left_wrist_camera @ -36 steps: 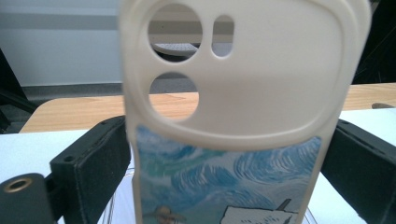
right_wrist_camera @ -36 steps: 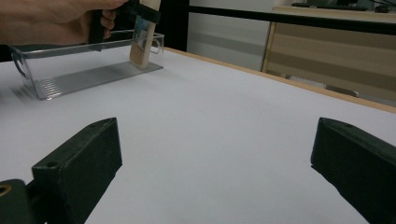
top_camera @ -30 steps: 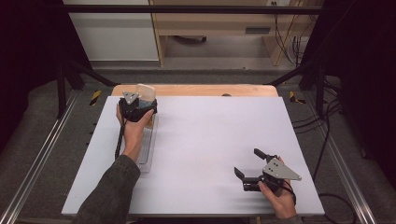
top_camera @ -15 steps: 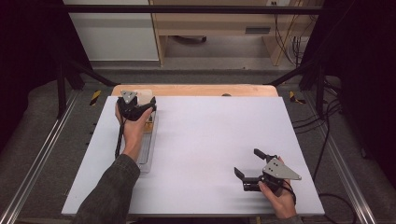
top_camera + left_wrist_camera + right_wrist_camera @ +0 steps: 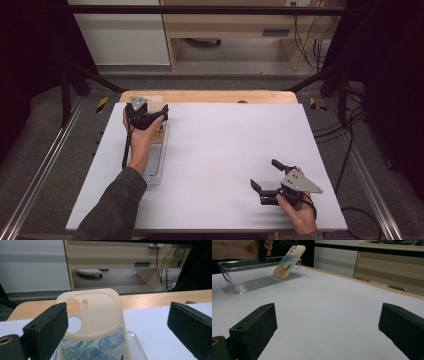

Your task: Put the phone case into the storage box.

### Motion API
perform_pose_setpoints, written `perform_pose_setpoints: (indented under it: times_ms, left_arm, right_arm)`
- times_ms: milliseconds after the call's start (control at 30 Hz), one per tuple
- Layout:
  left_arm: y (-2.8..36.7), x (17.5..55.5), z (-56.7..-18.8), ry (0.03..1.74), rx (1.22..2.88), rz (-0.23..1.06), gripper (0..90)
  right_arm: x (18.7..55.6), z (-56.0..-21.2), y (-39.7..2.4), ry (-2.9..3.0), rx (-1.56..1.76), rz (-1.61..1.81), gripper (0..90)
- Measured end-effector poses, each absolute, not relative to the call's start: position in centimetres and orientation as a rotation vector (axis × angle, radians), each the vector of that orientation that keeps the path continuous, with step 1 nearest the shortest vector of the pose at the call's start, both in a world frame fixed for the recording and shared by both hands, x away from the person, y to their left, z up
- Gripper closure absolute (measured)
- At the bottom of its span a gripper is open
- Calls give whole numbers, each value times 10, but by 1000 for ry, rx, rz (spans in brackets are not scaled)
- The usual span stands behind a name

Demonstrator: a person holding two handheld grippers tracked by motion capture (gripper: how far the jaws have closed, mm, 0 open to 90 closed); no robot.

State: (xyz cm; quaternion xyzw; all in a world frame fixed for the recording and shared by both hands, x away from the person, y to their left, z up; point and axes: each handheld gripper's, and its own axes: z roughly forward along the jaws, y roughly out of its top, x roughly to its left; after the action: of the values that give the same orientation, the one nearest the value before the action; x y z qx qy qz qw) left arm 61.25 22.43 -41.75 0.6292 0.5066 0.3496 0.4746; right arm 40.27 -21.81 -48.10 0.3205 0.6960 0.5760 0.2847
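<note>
My left gripper (image 5: 150, 116) has its fingers (image 5: 46, 331) spread wide apart, gripping nothing. Just ahead of them, between the two pads, stands a cream phone case (image 5: 96, 322) with a blue swirl print on its lower half and camera cut-outs at the top. It leans tilted inside the clear plastic tray (image 5: 249, 271), its top end propped on the tray's far wall at about 12 o'clock from my hand, its lower end down on the ribbed floor. The tray sits near the 10 o'clock corner of the white surface (image 5: 225, 150).

My right gripper (image 5: 272, 182) rests low near 5 o'clock, well apart from the tray, fingers (image 5: 254, 330) open over bare surface.

I judge the step in hand to be my left hand's work at the case, whether releasing or approaching I cannot tell. If I am to lift it, I must bring the fingers in around its raised edges and close squarely, clear of the tray wall.
</note>
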Motion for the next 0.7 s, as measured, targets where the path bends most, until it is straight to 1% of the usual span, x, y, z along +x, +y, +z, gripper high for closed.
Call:
perform_pose_setpoints:
  times_ms: [400,700]
  left_arm:
    - [220,600,-408,1193,1575,806,20]
    - [221,588,-397,1126,1596,768,22]
  right_arm:
    - [403,-481,-218,1866,850,1537,20]
    - [402,-480,-218,1860,854,1538,20]
